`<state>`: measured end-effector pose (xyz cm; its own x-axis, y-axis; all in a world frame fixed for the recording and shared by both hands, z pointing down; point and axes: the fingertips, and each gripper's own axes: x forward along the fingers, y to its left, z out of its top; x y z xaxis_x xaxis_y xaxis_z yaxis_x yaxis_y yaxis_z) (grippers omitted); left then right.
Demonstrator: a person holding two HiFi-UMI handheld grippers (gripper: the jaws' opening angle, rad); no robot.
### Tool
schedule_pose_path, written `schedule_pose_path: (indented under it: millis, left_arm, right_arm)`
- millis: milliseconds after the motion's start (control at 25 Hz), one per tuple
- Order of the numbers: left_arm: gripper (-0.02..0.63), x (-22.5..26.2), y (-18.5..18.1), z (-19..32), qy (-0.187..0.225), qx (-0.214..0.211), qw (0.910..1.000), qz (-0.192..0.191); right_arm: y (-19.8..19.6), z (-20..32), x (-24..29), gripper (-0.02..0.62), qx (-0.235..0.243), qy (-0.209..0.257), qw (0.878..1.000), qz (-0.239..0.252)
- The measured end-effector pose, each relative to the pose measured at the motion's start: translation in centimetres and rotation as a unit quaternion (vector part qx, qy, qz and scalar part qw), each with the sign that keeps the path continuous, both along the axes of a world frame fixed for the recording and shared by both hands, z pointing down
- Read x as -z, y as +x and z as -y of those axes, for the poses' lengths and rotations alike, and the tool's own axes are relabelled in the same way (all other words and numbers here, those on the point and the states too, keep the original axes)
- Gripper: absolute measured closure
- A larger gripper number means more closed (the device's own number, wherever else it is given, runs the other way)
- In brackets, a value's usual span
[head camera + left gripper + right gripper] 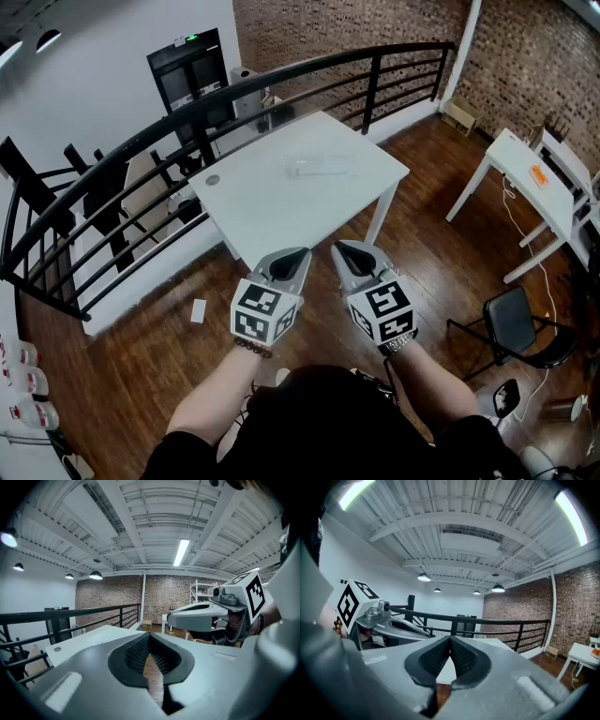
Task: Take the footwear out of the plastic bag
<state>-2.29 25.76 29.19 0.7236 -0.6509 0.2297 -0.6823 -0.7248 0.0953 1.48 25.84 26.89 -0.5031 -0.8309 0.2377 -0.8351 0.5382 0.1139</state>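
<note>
Together near table (272,202) edge, left tool (300,253), right tool (340,247) closed, perhaps bag (323,169) beyond

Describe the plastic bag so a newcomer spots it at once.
Start at the curved black railing; the white table beside it stands ahead of the person. The plastic bag lies toward that table's far right edge: clear and crinkled, nearly see-through, the only loose thing on top.

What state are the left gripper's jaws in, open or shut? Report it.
Shut. The left gripper shows its jaws touching at the tips in its own view, with nothing between them.
</note>
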Motion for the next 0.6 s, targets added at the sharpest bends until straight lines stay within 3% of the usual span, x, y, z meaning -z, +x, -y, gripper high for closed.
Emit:
schedule_pose_path:
  millis: [600]
  left_arm:
    - [0.595,-0.2,-7.6,2.0,0.003,-0.011,0.9999,-0.006]
  right_arm:
    - [-7.0,1.9,-0.1,0.604,-0.015,0.004,1.0,-0.011]
